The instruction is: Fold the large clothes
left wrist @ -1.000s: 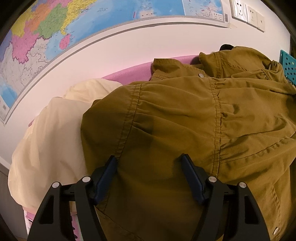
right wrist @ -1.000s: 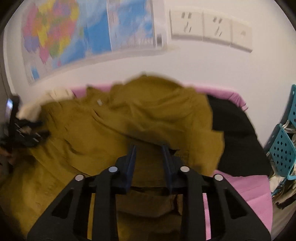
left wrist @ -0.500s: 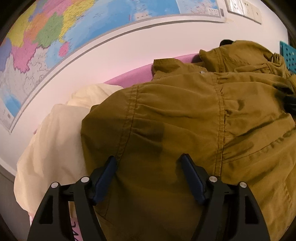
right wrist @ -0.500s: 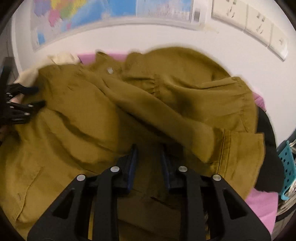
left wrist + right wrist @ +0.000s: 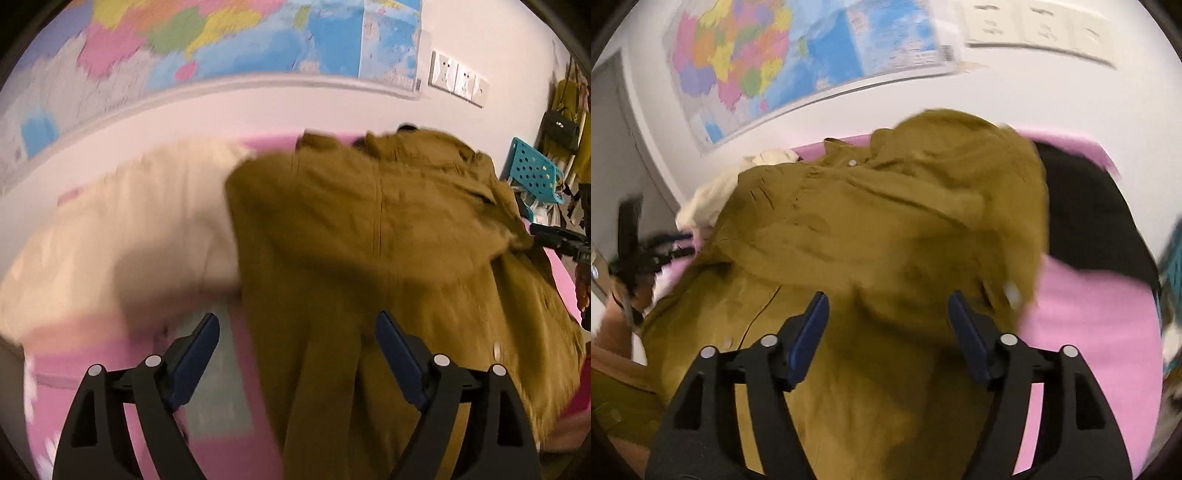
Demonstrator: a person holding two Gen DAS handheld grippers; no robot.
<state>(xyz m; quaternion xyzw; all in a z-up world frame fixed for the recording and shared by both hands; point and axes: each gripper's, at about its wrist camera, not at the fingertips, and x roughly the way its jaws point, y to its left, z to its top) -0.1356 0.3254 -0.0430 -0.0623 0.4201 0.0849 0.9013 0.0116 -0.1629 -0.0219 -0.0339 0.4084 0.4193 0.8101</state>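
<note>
A cream cloth (image 5: 122,229) is seen on the left. The left gripper (image 5: 297,347) is held wide open, with nothing in it. The brown jacket (image 5: 886,236) is spread on the pink bed (image 5: 1097,317). The right gripper (image 5: 888,321) is also held wide open, above the jacket.

A pink bed (image 5: 1093,306) is carrying an olive-brown jacket (image 5: 871,236) (rumpled, spreading across the middle), a cream garment (image 5: 122,229) lying beside it, and a black garment (image 5: 1089,214) lying near the wall.
</note>
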